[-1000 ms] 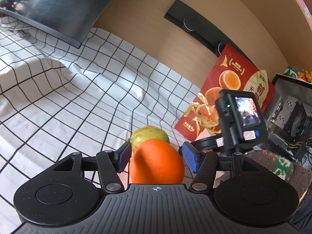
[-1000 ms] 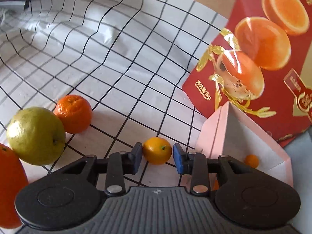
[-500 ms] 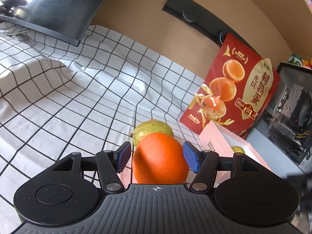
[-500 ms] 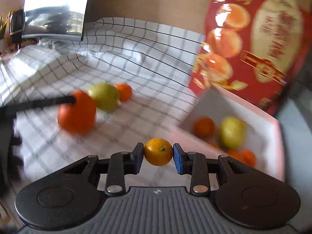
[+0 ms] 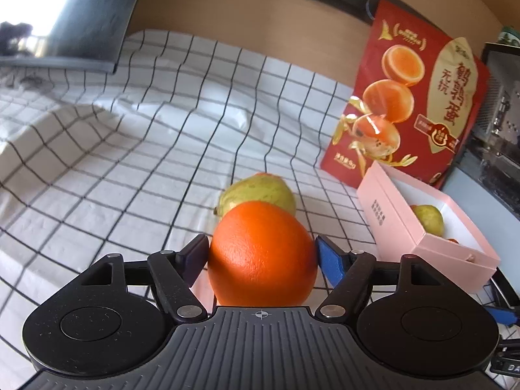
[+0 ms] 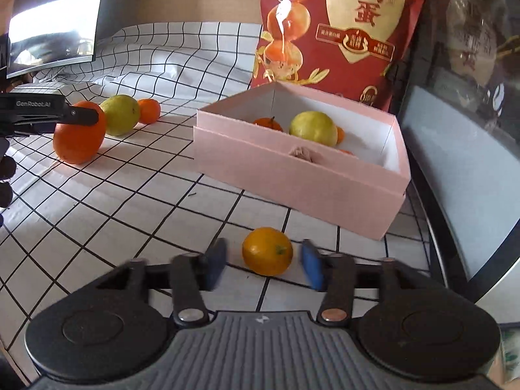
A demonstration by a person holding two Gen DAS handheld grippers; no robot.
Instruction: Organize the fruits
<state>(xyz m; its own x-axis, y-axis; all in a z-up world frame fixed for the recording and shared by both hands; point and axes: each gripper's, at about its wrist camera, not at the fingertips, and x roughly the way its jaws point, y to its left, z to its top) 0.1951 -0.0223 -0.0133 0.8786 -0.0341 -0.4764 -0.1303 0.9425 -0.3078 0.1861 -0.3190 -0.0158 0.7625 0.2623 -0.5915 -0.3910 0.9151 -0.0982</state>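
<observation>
A large orange (image 5: pixel 261 253) rests on the checked cloth between the fingers of my left gripper (image 5: pixel 261 243). Its jaws are opening and flank the orange closely on both sides. Just behind the orange lie a green pear-like fruit (image 5: pixel 256 191) and a mandarin (image 6: pixel 149 110). My right gripper (image 6: pixel 265 256) is low in front of the pink box (image 6: pixel 292 169), and its jaws are opening. A small orange (image 6: pixel 266 252) sits between them with a gap on each side. Inside the box lie a green fruit (image 6: pixel 313 128) and a mandarin (image 6: pixel 268 123).
A red printed bag (image 6: pixel 325 16) stands upright behind the box. A dark monitor (image 6: pixel 55 16) leans at the back left. A dark glass-fronted case (image 6: pixel 455 130) borders the cloth on the right. The checked cloth (image 6: pixel 130 211) lies wrinkled toward the back.
My right gripper swung from the loose fruit to the front of the pink box carrying the small orange, then parted off it. My left gripper's jaws widened and closed in around the large orange.
</observation>
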